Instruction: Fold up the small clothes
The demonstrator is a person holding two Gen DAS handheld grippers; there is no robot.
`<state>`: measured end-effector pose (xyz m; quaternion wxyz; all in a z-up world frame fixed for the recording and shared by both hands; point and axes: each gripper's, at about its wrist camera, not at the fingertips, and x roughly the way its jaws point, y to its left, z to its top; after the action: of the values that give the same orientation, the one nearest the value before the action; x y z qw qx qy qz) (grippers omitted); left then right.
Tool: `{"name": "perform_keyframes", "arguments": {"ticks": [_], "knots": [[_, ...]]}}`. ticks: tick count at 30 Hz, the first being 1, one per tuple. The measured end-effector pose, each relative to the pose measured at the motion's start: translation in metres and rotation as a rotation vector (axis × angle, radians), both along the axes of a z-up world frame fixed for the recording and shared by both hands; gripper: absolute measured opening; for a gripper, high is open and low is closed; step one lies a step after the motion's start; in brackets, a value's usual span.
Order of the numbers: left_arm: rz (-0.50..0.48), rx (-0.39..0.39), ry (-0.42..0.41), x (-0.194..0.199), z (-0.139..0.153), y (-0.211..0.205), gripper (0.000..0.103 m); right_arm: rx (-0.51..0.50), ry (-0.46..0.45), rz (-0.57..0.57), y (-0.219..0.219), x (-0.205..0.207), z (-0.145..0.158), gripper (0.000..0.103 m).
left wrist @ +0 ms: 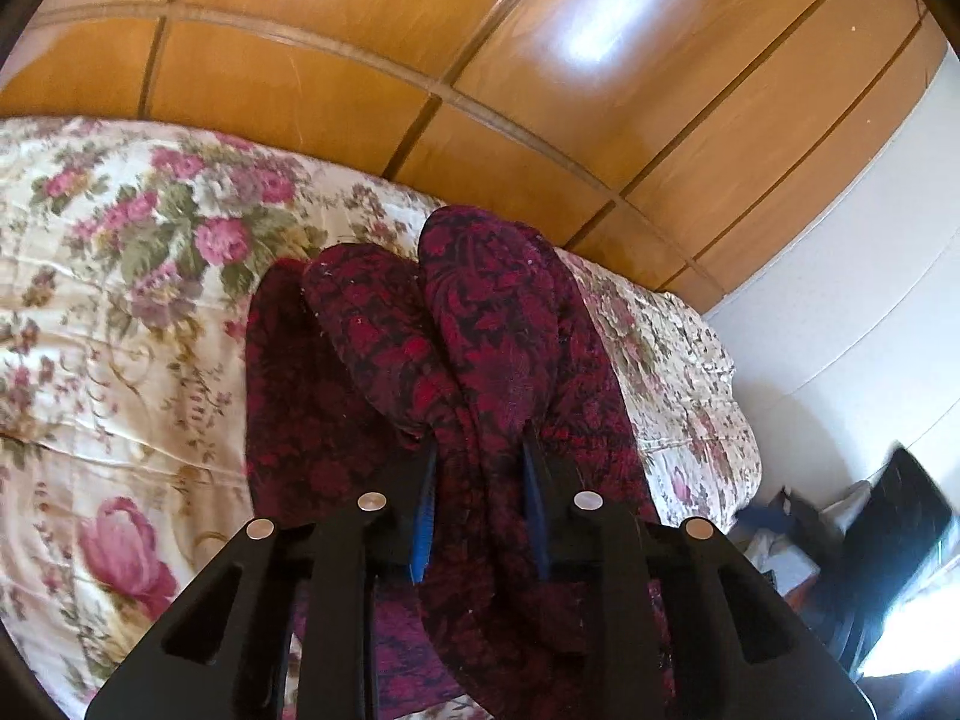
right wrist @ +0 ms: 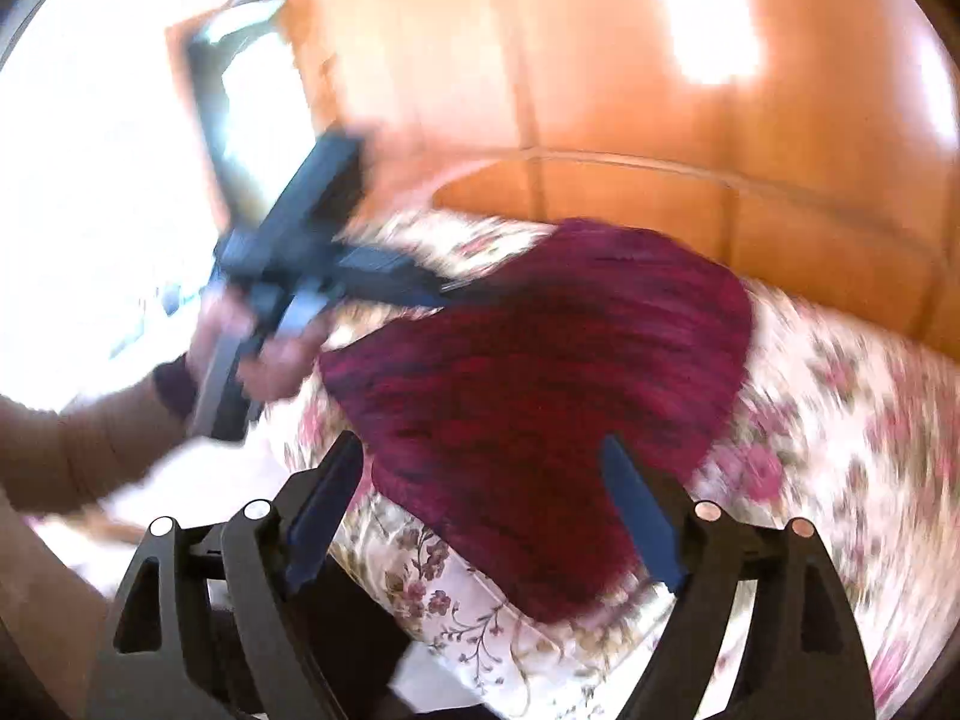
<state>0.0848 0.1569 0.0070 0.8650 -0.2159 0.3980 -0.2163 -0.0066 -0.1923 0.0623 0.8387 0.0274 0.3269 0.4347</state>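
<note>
1. the work surface is a bed covered by a cream quilt [left wrist: 120, 312] with a pink and green floral print; glossy wooden panelling [left wrist: 420, 30] rises behind it.
2. the task item is a dark red garment [left wrist: 480, 312] with a black pattern. it lies on the quilt, near the edge of the bed that faces the panelling.
3. in the left wrist view, part of the garment is bunched and lifted into rounded folds that rise above the left gripper [left wrist: 480, 450].
4. the left gripper is clenched on the garment: a gathered strip of fabric runs between its blue-padded fingers [left wrist: 423, 516], and both pads press against the cloth.
5. in the right wrist view, which is heavily motion-blurred, the garment [right wrist: 540, 372] spreads as a broad red patch on the quilt [right wrist: 840, 420].
6. the right gripper [right wrist: 486, 450] is released: its fingers [right wrist: 324, 504] stand wide apart above the near edge of the garment, and no cloth is pinched between them.
7. the same view shows the left gripper [right wrist: 447, 288] entering from the left and meeting the far left corner of the garment, carried by a hand [right wrist: 270, 354] in a brown sleeve [right wrist: 78, 438].
</note>
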Motion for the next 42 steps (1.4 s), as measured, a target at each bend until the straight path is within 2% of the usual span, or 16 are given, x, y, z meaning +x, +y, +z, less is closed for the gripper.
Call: {"name": "perform_keyframes", "arguments": {"ticks": [3,6,10,13,17,19,21,24,26,28,30,32,35,38,42], "knots": [[0.018,0.015,-0.024,-0.006,0.005,0.011,0.023,-0.009,0.044,-0.103,-0.012,0.027,-0.012,0.060],[0.047,0.023,-0.039,-0.016,0.007,0.024,0.023,-0.029,0.072,-0.139,0.004,0.049,-0.026,0.049],[0.103,0.044,-0.035,-0.028,-0.004,0.041,0.023,-0.054,0.071,-0.120,0.047,0.069,-0.044,0.047],[0.149,0.058,-0.018,-0.037,-0.023,0.049,0.023,-0.141,0.037,-0.111,0.080,0.074,-0.057,0.047],[0.212,0.048,0.008,-0.053,-0.061,0.060,0.023,-0.232,-0.047,-0.092,0.105,0.063,-0.070,0.049],[0.236,0.035,0.010,-0.057,-0.071,0.063,0.023,-0.265,-0.093,-0.088,0.113,0.059,-0.077,0.050],[0.243,0.053,-0.005,-0.060,-0.067,0.059,0.023,-0.290,-0.102,-0.079,0.114,0.061,-0.076,0.051],[0.223,0.120,-0.056,-0.062,-0.050,0.046,0.023,-0.244,-0.002,-0.080,0.095,0.075,-0.060,0.059],[0.211,0.157,-0.073,-0.059,-0.046,0.039,0.023,-0.156,0.046,-0.102,0.081,0.089,-0.045,0.059],[0.208,0.160,-0.078,-0.058,-0.045,0.037,0.023,-0.093,0.082,-0.103,0.077,0.099,-0.031,0.059],[0.211,0.153,-0.077,-0.058,-0.045,0.038,0.023,-0.072,0.123,-0.103,0.090,0.115,-0.022,0.059],[0.209,0.156,-0.080,-0.059,-0.045,0.037,0.023,-0.089,0.155,-0.106,0.108,0.131,-0.022,0.059],[0.206,0.181,-0.090,-0.058,-0.044,0.035,0.023,-0.116,0.259,-0.111,0.136,0.167,-0.036,0.059],[0.213,0.193,-0.088,-0.056,-0.047,0.034,0.023,-0.223,0.314,-0.155,0.161,0.193,-0.059,0.059],[0.234,0.209,-0.070,-0.054,-0.059,0.032,0.024,-0.346,0.302,-0.182,0.184,0.203,-0.094,0.064]]}}
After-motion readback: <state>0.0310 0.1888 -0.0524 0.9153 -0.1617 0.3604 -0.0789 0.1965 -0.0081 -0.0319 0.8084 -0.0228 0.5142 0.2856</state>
